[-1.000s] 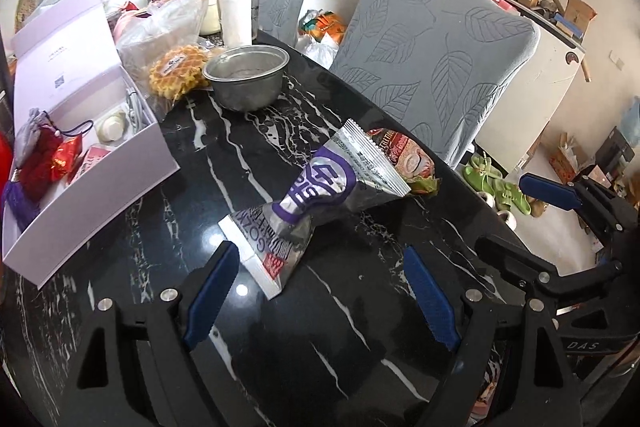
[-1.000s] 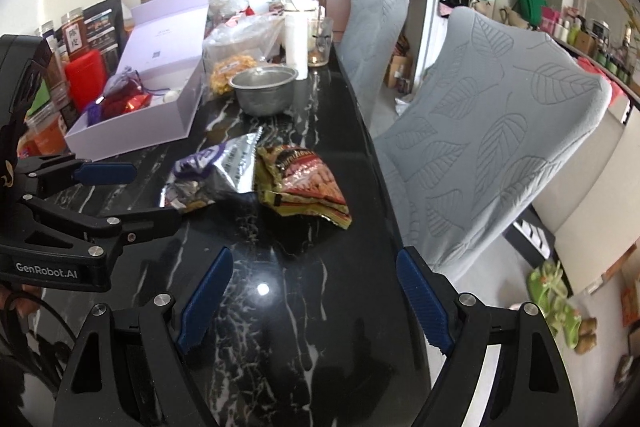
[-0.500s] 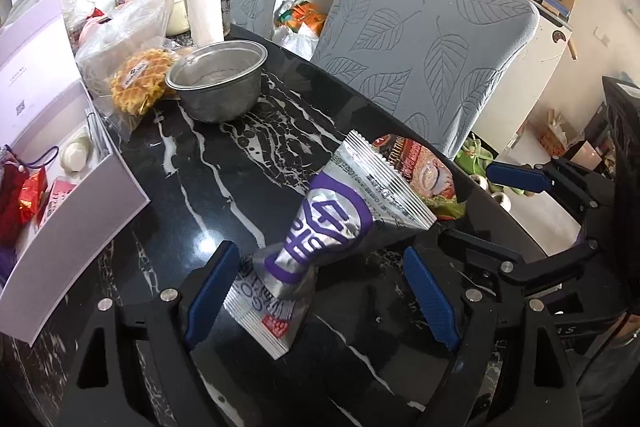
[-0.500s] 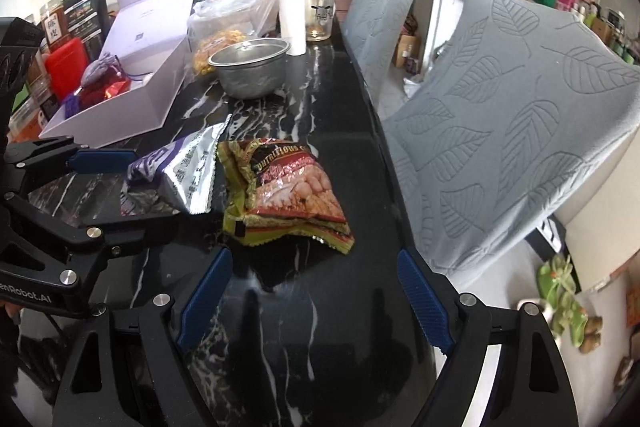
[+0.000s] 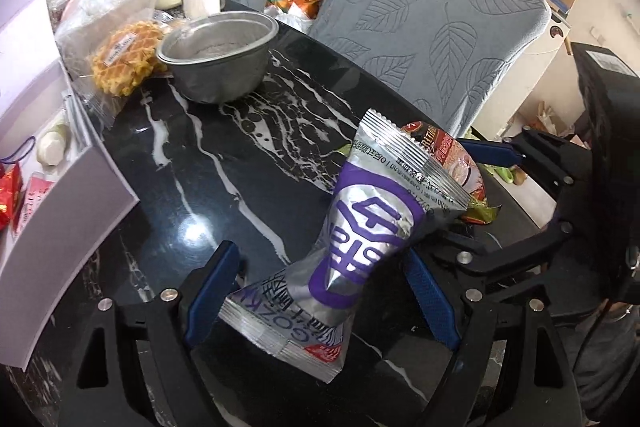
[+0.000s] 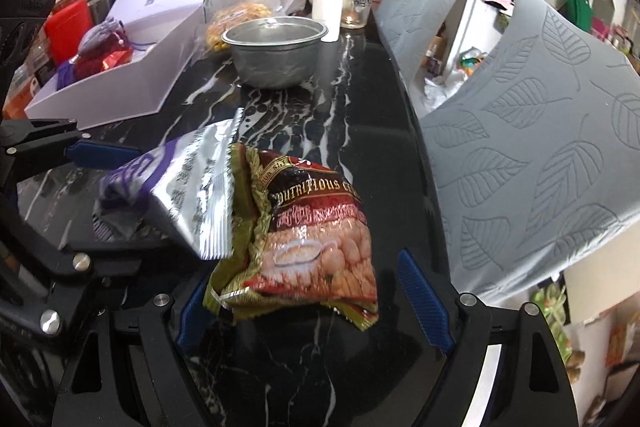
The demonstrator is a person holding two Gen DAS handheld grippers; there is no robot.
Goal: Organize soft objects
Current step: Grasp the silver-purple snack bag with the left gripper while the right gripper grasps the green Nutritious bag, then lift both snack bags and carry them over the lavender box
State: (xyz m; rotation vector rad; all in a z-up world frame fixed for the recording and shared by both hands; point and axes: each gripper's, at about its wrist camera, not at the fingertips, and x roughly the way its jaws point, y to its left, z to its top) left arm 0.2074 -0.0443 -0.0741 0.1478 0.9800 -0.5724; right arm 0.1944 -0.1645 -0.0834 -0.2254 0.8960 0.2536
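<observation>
Both hand-held grippers advanced, straddling silver packet (image 5: 360, 239) overlapping cereal packet (image 6: 316, 227)

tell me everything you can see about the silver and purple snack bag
The snack bag is a shiny foil pouch, silver with a large purple logo, dark print and a red patch at its near end, and crimped seals at both ends. It looks sealed, puffed at the far end and pinched at the waist. It lies on the black marble table, its far end raised and overlapping the red cereal bag. Its near end sits between the open fingers of the left gripper, which do not yet clamp it.
</observation>
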